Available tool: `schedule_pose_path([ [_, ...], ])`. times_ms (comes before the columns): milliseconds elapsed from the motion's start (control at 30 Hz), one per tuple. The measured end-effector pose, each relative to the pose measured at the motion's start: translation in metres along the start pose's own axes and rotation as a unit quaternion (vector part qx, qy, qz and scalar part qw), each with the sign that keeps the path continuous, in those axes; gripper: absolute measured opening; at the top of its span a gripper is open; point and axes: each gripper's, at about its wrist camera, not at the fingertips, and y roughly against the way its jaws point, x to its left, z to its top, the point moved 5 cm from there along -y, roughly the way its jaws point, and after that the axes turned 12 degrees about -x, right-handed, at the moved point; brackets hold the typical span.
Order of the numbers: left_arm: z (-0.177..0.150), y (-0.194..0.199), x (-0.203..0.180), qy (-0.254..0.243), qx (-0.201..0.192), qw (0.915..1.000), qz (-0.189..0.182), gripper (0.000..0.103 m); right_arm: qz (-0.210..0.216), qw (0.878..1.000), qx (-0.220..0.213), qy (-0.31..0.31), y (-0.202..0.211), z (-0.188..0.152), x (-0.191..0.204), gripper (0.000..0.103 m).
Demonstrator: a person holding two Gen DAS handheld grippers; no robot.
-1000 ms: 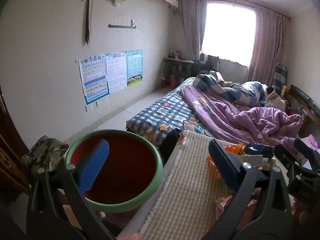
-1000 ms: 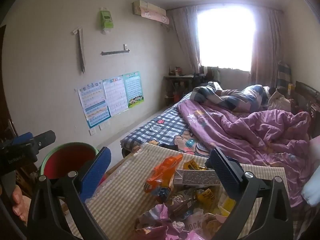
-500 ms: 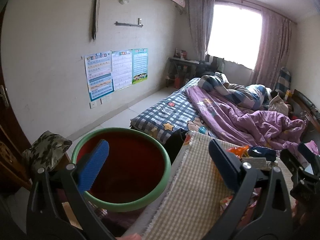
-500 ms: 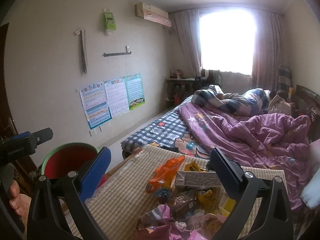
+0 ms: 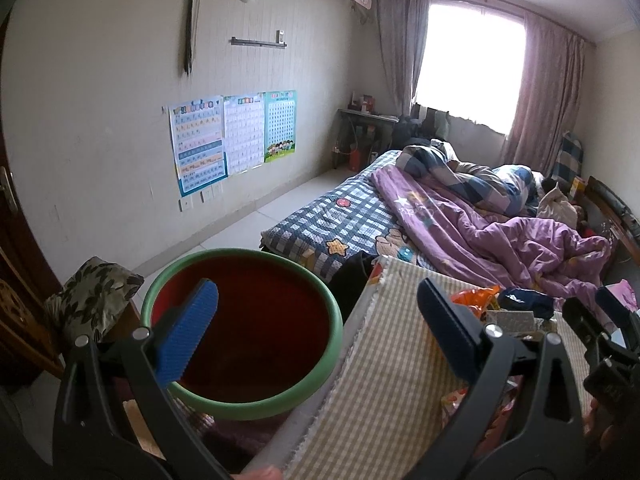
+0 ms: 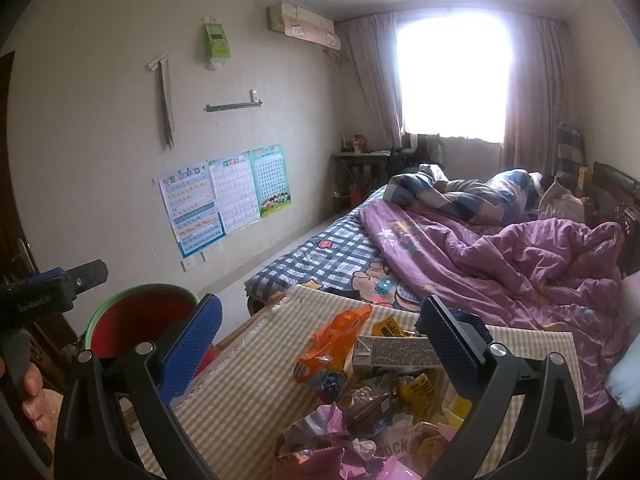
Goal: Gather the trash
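A pile of snack wrappers [image 6: 360, 408] lies on a checked cloth-covered table [image 6: 256, 384]: an orange bag [image 6: 332, 344], a grey carton [image 6: 396, 354], yellow and pink packets. A red basin with a green rim [image 5: 248, 332] stands left of the table and also shows in the right wrist view [image 6: 140, 316]. My left gripper [image 5: 316, 332] is open and empty, over the basin's right rim and the table's left edge. My right gripper [image 6: 320, 344] is open and empty, above the wrapper pile. The right gripper also shows at the right edge of the left wrist view [image 5: 600, 332].
A bed [image 5: 360, 216] with a purple quilt [image 6: 500, 256] lies beyond the table. A patterned cushion [image 5: 92, 296] sits left of the basin by a wooden door [image 5: 16, 264]. Posters [image 5: 236, 136] hang on the left wall. A small desk [image 6: 360, 172] stands under the window.
Both views have tilted upward a little, showing more wall and ceiling. The left gripper has edged left so the basin fills more of its view. Both stay open and empty.
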Motion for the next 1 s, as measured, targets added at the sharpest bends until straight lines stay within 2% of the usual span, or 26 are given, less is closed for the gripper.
schedule_pose_path([
  [1000, -0.0002, -0.0005, -0.003, 0.001, 0.009, 0.9999, -0.009, 0.098, 0.003, 1.0, 0.009, -0.003, -0.0026, -0.0059, 0.0003, 0.096],
])
